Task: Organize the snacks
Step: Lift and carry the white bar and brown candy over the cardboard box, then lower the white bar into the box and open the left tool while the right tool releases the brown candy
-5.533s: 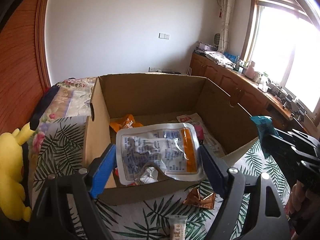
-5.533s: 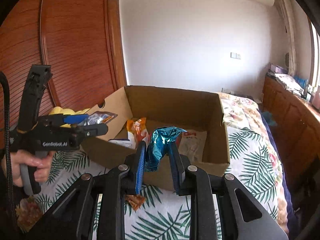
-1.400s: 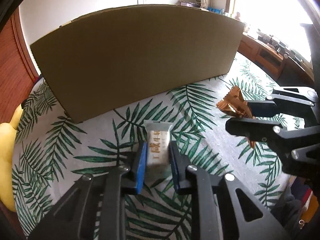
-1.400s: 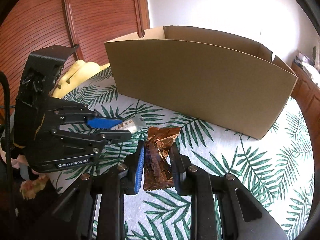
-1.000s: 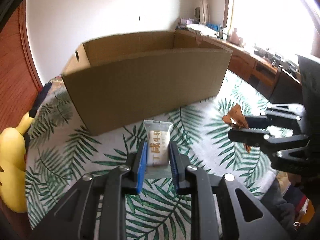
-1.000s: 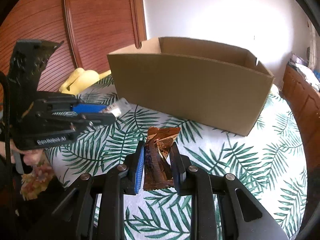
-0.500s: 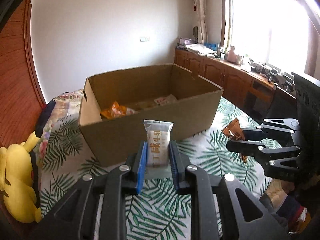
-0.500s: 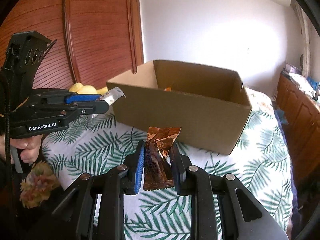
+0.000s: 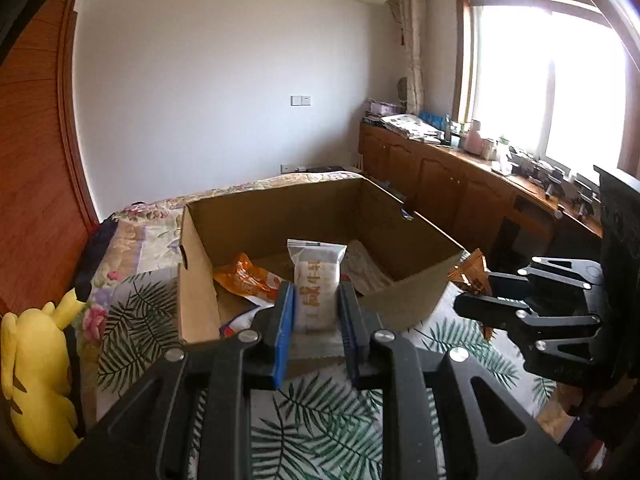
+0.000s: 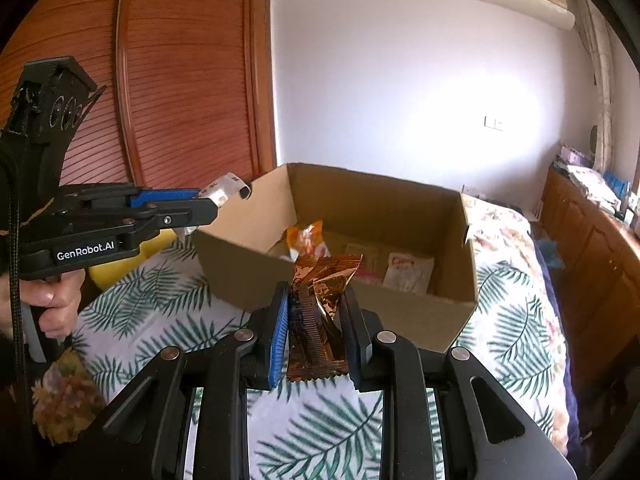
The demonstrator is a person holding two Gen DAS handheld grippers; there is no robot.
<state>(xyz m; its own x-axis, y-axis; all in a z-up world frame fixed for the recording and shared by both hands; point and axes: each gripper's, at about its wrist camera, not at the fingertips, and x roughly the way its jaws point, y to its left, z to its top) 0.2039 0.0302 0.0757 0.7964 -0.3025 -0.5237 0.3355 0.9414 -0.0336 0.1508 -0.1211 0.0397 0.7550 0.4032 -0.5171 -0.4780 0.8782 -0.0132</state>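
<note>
Two tongs gripping | left tongs [image 9: 316, 312]: white snack packet [image 9: 317, 288] | right tongs [image 10: 316, 322]: crinkled copper-foil wrapper [image 10: 320, 304]

Palm-leaf bedspread [image 10: 328, 436], cardboard box [image 10: 400, 320] on it, yellow plush [image 9: 36, 380]

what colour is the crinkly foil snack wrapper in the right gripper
Shiny copper-brown foil snack wrapper; the right wrist view shows it best.
</note>
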